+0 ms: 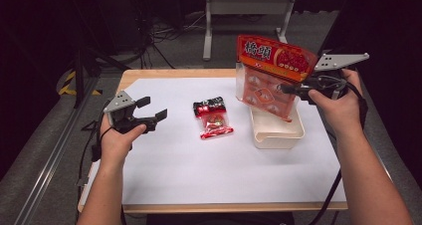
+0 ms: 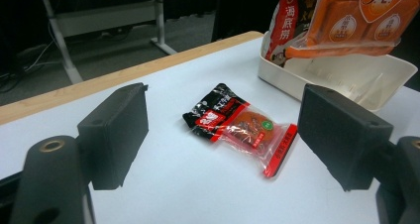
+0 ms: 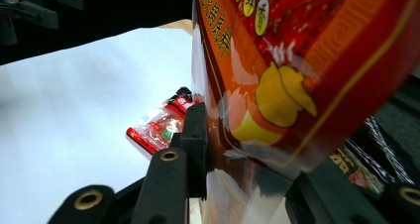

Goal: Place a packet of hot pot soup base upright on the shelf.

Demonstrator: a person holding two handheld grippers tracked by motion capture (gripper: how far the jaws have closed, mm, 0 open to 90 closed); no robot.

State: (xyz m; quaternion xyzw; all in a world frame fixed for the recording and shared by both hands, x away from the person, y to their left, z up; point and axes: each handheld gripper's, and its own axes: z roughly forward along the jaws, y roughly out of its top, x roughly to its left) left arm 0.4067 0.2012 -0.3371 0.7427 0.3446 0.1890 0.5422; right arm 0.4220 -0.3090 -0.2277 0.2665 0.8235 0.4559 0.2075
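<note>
A large orange and red snack bag (image 1: pixel 271 65) hangs tilted over a white tray (image 1: pixel 278 133) at the right of the table, its lower end reaching down into the tray. My right gripper (image 1: pixel 293 90) is shut on the bag's right side; in the right gripper view both jaws clamp the bag (image 3: pixel 297 60). A small red and black packet (image 1: pixel 213 118) lies flat mid-table. My left gripper (image 1: pixel 153 108) hovers open to the packet's left with nothing between its jaws. The left gripper view looks past the open left gripper (image 2: pixel 225 97) at the packet (image 2: pixel 242 127).
A white sheet (image 1: pixel 199 170) covers the wooden table (image 1: pixel 149 73). A red printed pack (image 2: pixel 283 26) shows at the tray's (image 2: pixel 366 78) far end, behind the bag. A metal frame (image 1: pixel 244 8) and cables sit on the floor beyond the table.
</note>
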